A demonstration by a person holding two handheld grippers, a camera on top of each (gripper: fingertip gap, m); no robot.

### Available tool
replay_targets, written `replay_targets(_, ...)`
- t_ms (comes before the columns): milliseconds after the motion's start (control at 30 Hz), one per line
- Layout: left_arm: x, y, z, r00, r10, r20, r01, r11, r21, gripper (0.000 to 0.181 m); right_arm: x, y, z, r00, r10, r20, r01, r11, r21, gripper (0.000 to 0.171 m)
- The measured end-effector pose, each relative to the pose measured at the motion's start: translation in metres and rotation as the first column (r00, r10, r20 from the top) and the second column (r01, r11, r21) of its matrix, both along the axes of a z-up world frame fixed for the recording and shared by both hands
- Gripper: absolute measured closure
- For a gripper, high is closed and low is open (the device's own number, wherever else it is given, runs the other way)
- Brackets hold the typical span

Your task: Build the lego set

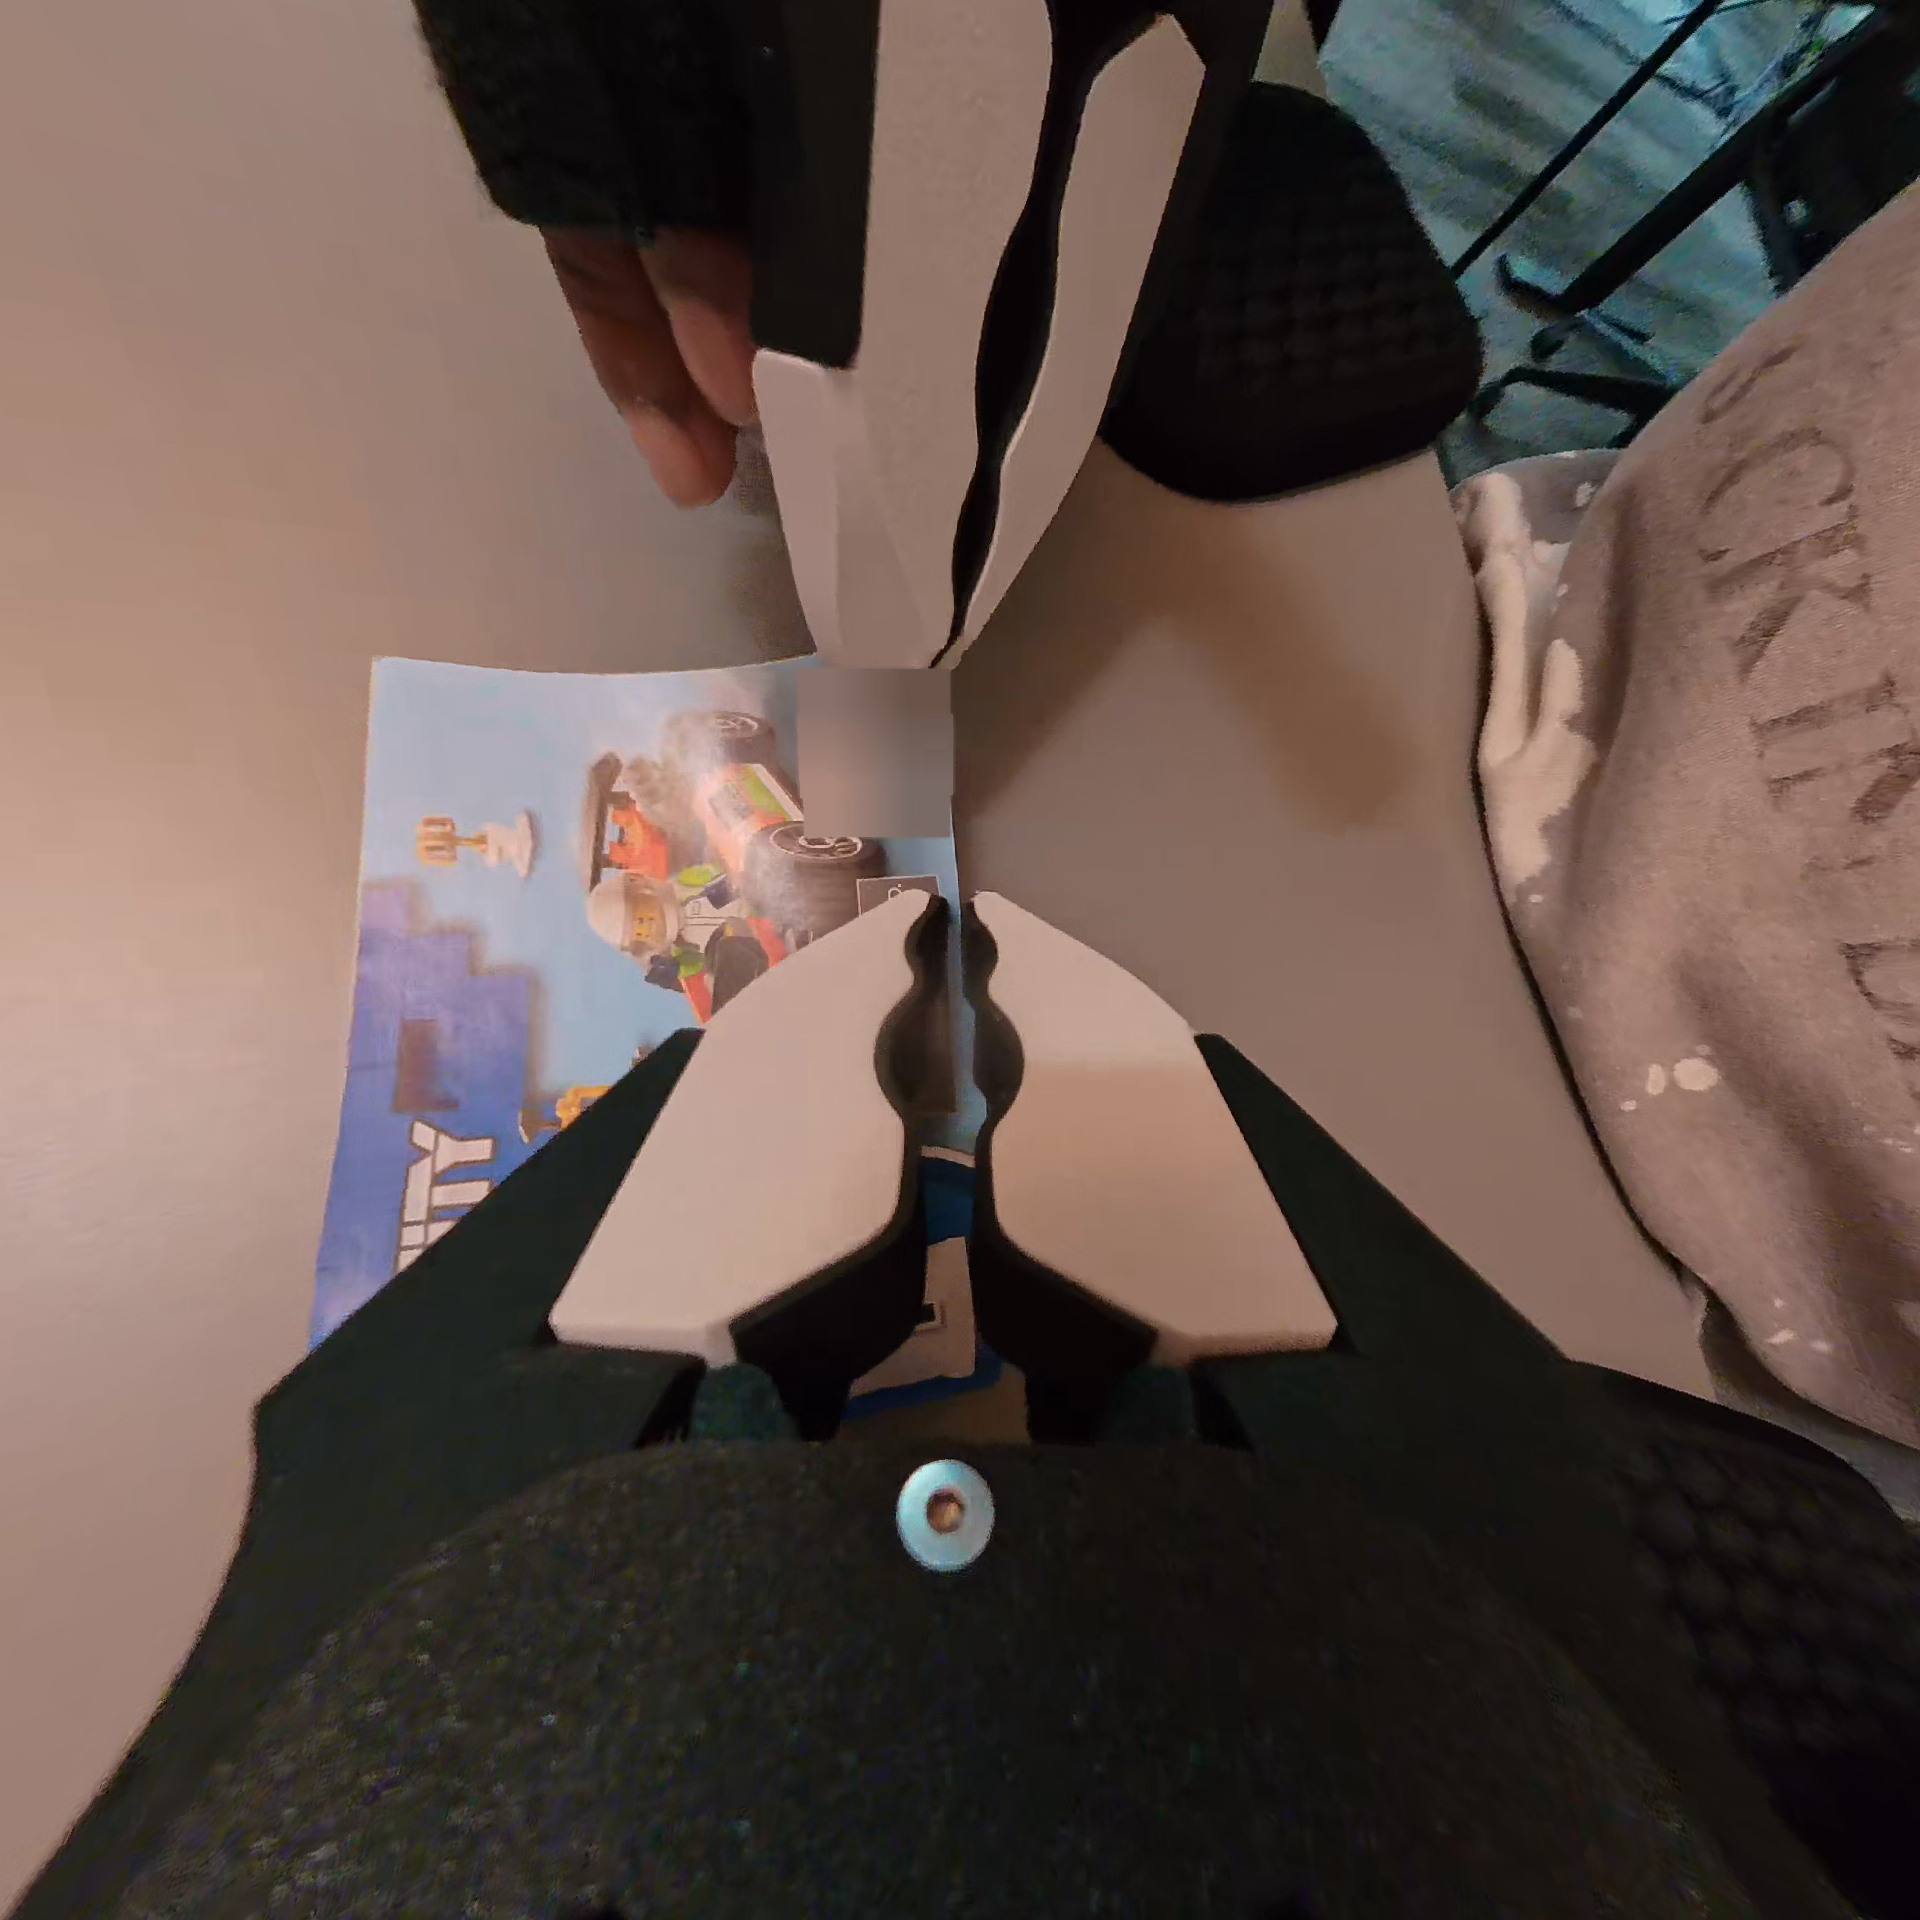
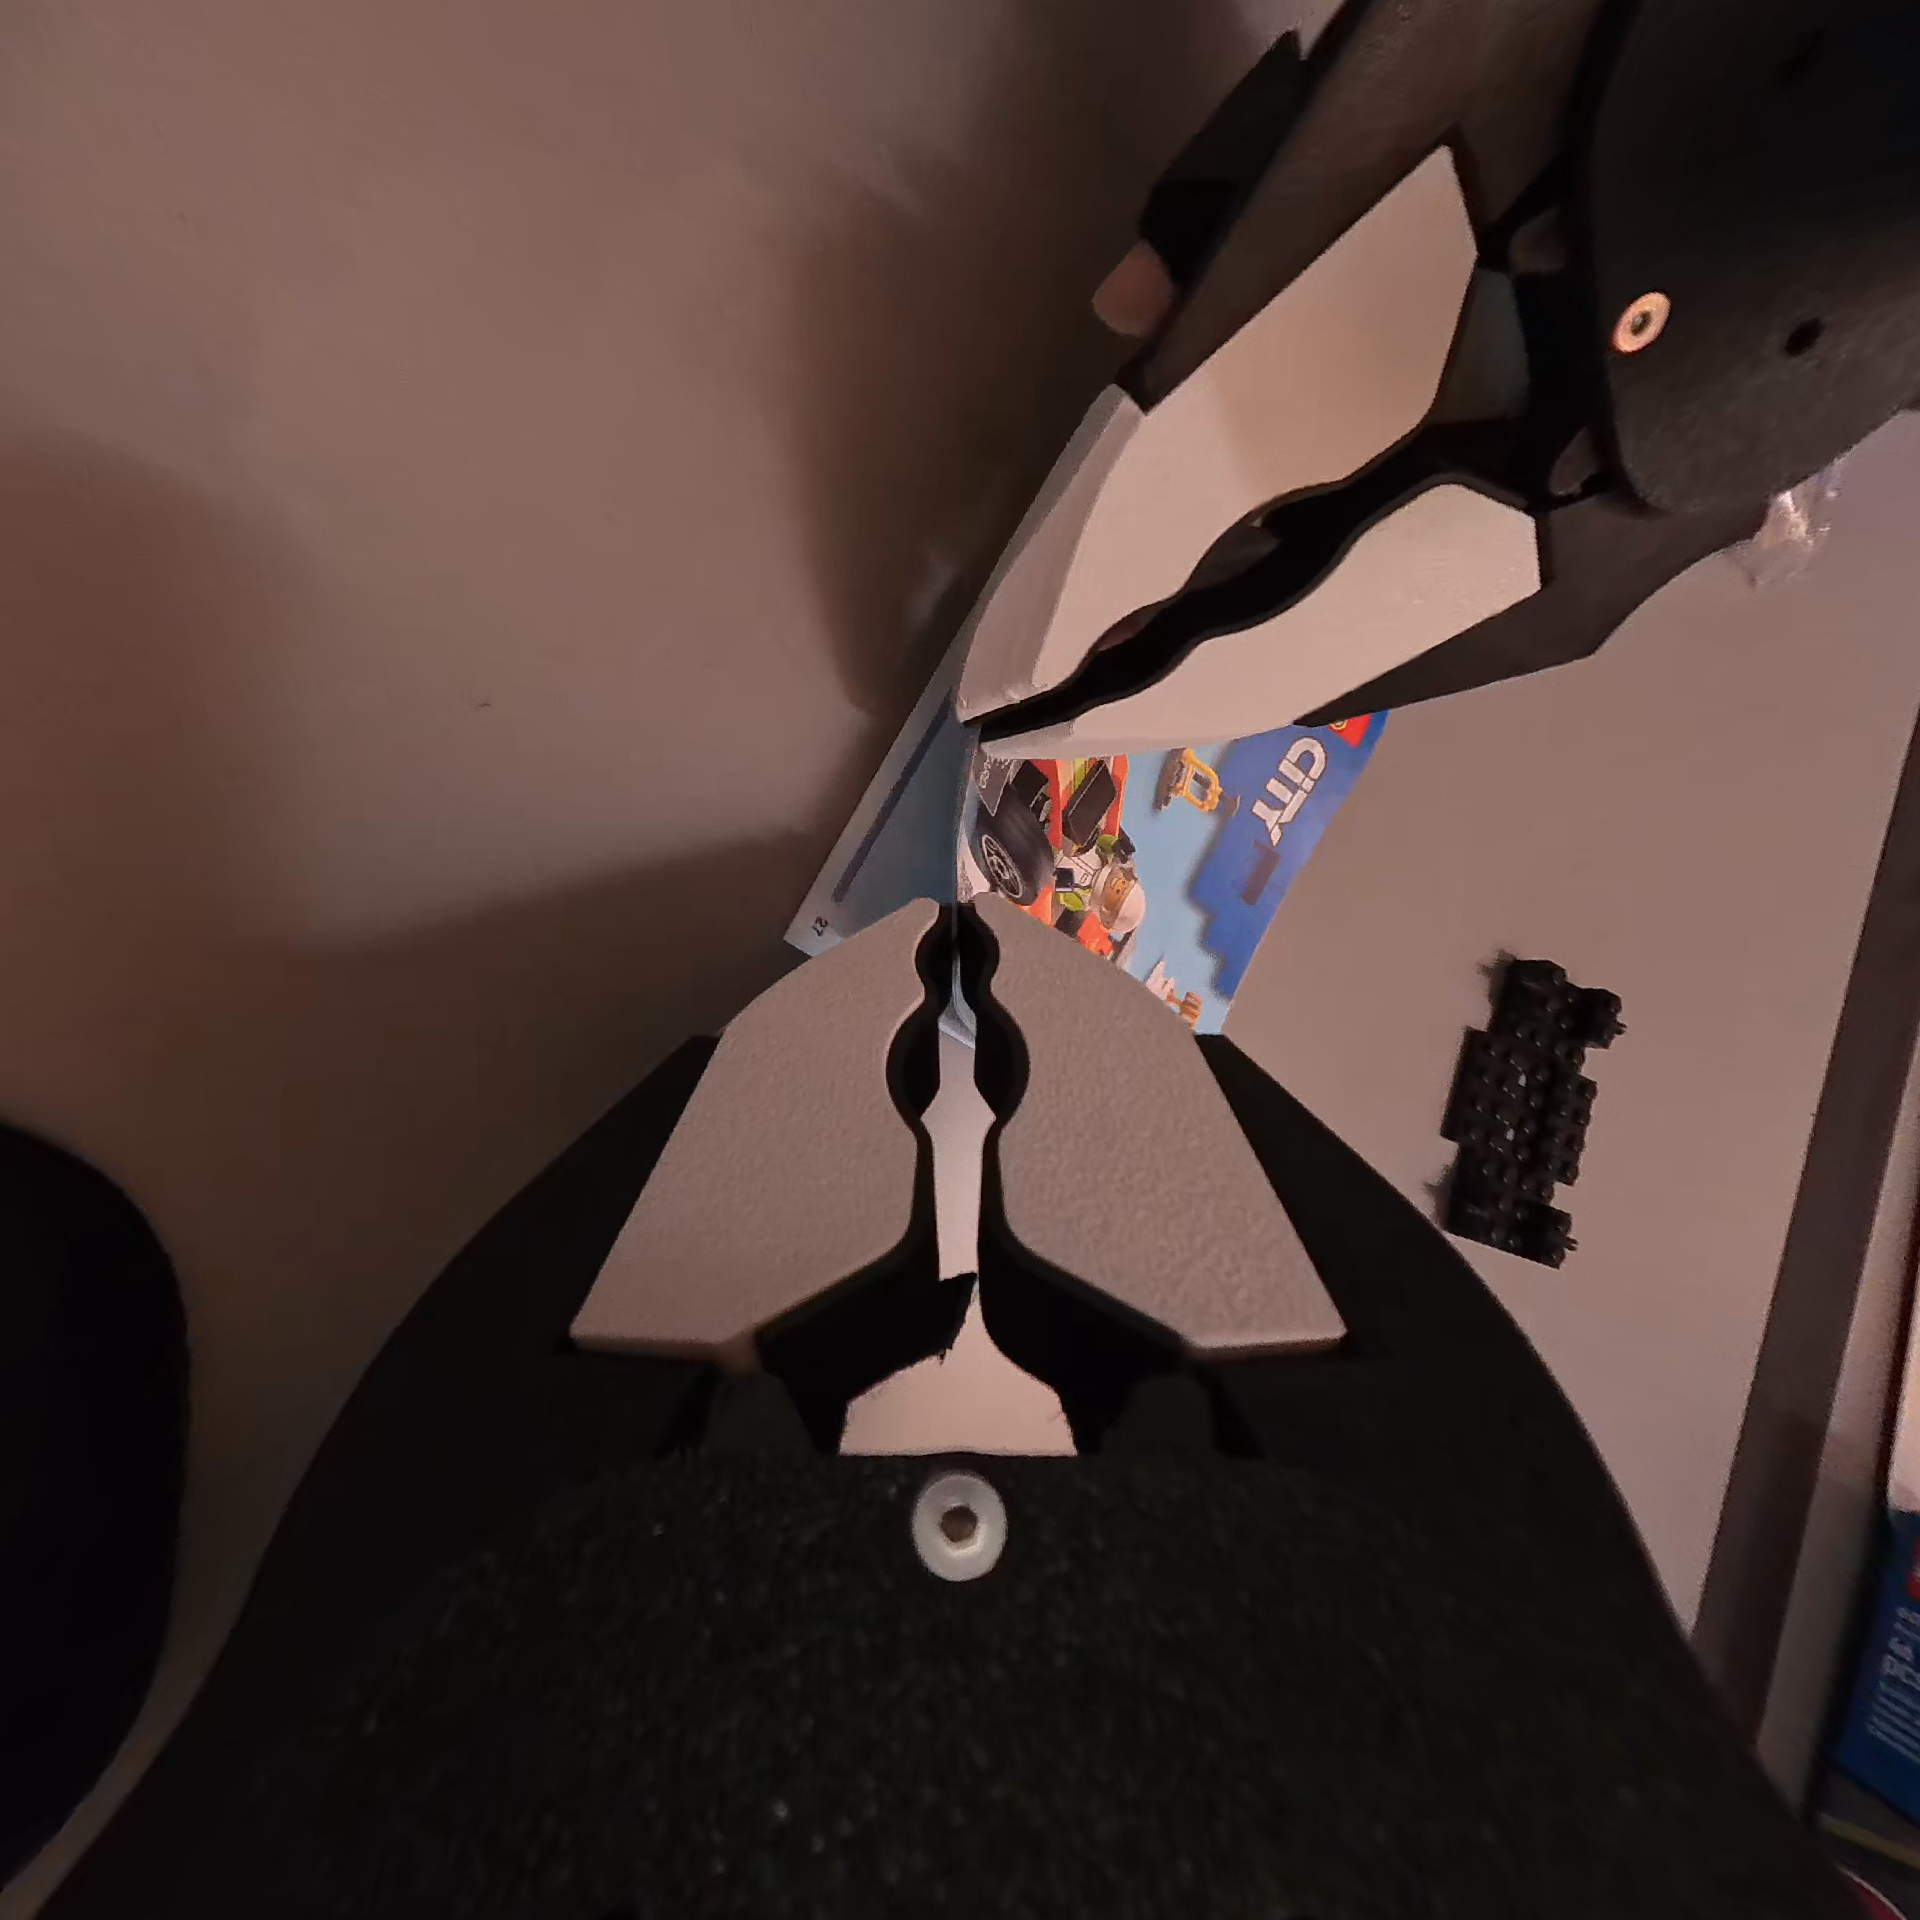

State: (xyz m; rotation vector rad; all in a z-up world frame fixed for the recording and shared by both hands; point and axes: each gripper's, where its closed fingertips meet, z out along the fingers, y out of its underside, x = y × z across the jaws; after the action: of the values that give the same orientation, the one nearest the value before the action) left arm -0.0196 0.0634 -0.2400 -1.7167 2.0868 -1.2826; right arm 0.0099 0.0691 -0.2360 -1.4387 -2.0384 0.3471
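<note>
The instruction booklet (image 1: 499, 935) has a blue cover with a picture of a race car and lies over the beige table (image 1: 187, 499). My left gripper (image 1: 954, 906) is shut on its near right edge. My right gripper (image 1: 940, 652) comes down from above, shut on the far right corner. In the right wrist view my right gripper (image 2: 956, 914) pinches the booklet (image 2: 1164, 862) where the cover meets a lifted inner page (image 2: 894, 842). The left gripper (image 2: 971, 727) grips the same edge farther off. A black studded lego chassis piece (image 2: 1522, 1112) lies on the table to the right of the booklet.
A person's grey sweatshirt (image 1: 1714, 831) fills the right side beyond the table edge. A black mesh chair (image 1: 1299, 312) stands behind. A hand (image 1: 665, 343) holds the right gripper. A blue box (image 2: 1881, 1662) stands beyond the table's right edge. Less than 4 cm separates the two grippers' tips. Left tips and right tips are each some 20 cm from the black studded lego chassis piece (image 2: 1522, 1112).
</note>
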Motion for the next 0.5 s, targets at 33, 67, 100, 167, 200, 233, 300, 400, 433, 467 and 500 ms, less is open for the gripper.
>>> replay_targets(33, -0.0004, -0.0007, 0.0012, 1.000, -0.006, 0.003, 0.006, 1.000, -0.026, 0.179, -0.0002, -0.0006, 0.0002, 1.000, 0.003, -0.001, -0.003, 1.000, 0.000, 0.171)
replay_targets(67, -0.0008, -0.0015, 0.0023, 1.000, -0.013, 0.006, 0.013, 0.998, -0.054, 0.179, -0.0006, -0.0012, 0.0006, 1.000, 0.005, -0.004, -0.005, 1.000, 0.000, 0.171)
replay_targets(100, -0.0013, -0.0018, 0.0030, 1.000, -0.017, 0.007, 0.017, 0.997, -0.077, 0.179, -0.0008, -0.0016, 0.0009, 1.000, 0.007, -0.006, -0.007, 1.000, 0.001, 0.171)
replay_targets(167, -0.0019, -0.0023, 0.0040, 1.000, -0.025, 0.007, 0.026, 0.994, -0.111, 0.180, -0.0012, -0.0023, 0.0011, 1.000, 0.011, -0.009, -0.011, 1.000, 0.007, 0.171)
replay_targets(200, -0.0025, -0.0033, 0.0044, 0.999, -0.033, 0.006, 0.034, 0.992, -0.125, 0.180, -0.0016, -0.0030, 0.0012, 1.000, 0.013, -0.012, -0.013, 1.000, 0.006, 0.171)
replay_targets(233, -0.0033, -0.0045, 0.0047, 0.999, -0.043, 0.004, 0.043, 0.989, -0.140, 0.179, -0.0023, -0.0037, 0.0013, 1.000, 0.015, -0.016, -0.015, 1.000, 0.007, 0.171)
replay_targets(300, -0.0046, -0.0067, 0.0045, 0.998, -0.061, -0.005, 0.060, 0.984, -0.168, 0.179, -0.0035, -0.0047, 0.0011, 1.000, 0.019, -0.022, -0.019, 1.000, 0.013, 0.171)
replay_targets(400, -0.0056, -0.0077, 0.0038, 0.997, -0.076, -0.014, 0.072, 0.978, -0.197, 0.179, -0.0044, -0.0055, 0.0002, 1.000, 0.015, -0.027, -0.015, 1.000, 0.020, 0.170)
replay_targets(433, -0.0058, -0.0079, 0.0036, 0.997, -0.078, -0.017, 0.073, 0.976, -0.203, 0.179, -0.0046, -0.0059, 0.0002, 0.999, 0.012, -0.032, -0.011, 1.000, 0.021, 0.170)
replay_targets(467, -0.0058, -0.0080, 0.0037, 0.997, -0.080, -0.016, 0.075, 0.976, -0.205, 0.179, -0.0045, -0.0060, 0.0003, 0.999, 0.007, -0.038, -0.006, 1.000, 0.019, 0.170)
replay_targets(500, -0.0058, -0.0080, 0.0040, 0.997, -0.081, -0.014, 0.076, 0.976, -0.206, 0.179, -0.0044, -0.0065, 0.0004, 0.999, -0.001, -0.044, 0.001, 1.000, 0.011, 0.170)
